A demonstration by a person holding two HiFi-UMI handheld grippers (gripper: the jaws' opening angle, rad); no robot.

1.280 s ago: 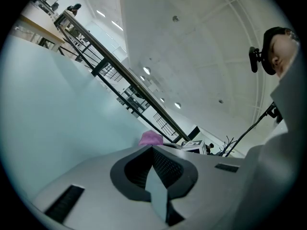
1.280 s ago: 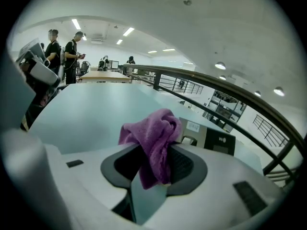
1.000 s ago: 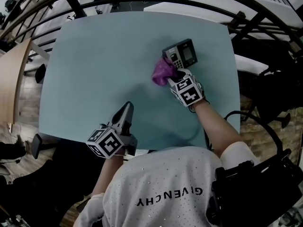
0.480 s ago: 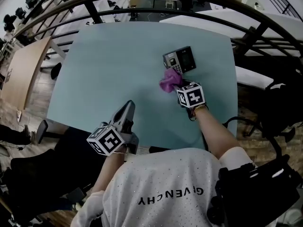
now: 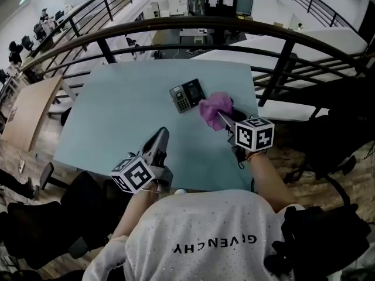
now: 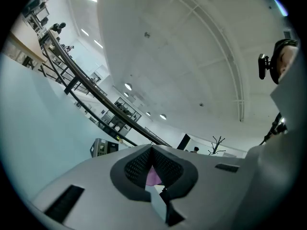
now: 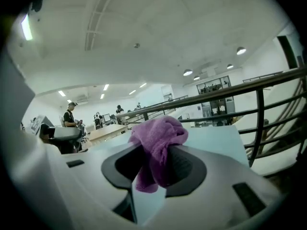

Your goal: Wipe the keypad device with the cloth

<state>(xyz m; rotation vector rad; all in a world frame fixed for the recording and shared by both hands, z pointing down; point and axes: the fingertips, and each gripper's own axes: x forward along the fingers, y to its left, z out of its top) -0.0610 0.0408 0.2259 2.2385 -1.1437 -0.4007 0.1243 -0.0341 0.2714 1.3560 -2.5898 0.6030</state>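
Since the last look, my right gripper [image 5: 221, 117] has drawn the purple cloth [image 5: 215, 108] back off the keypad device [image 5: 187, 95]. The bundle now sits just to the device's right, towards the right edge of the table [image 5: 117, 110]; I cannot tell whether a fold still brushes the casing. The device lies flat near the far edge, about midway along it, keypad and screen facing up. In the right gripper view the jaws are clamped on the cloth [image 7: 158, 138], which bunches above the tips and hangs down between the pads. My left gripper [image 5: 161, 134] is by the near edge, well apart from the device and pointing roughly towards it. In its own view the left gripper's [image 6: 151, 150] jaws meet at the tips with nothing gripped. Only a pink sliver shows in the slit below, and the device [image 6: 103, 147] stands off to the left.
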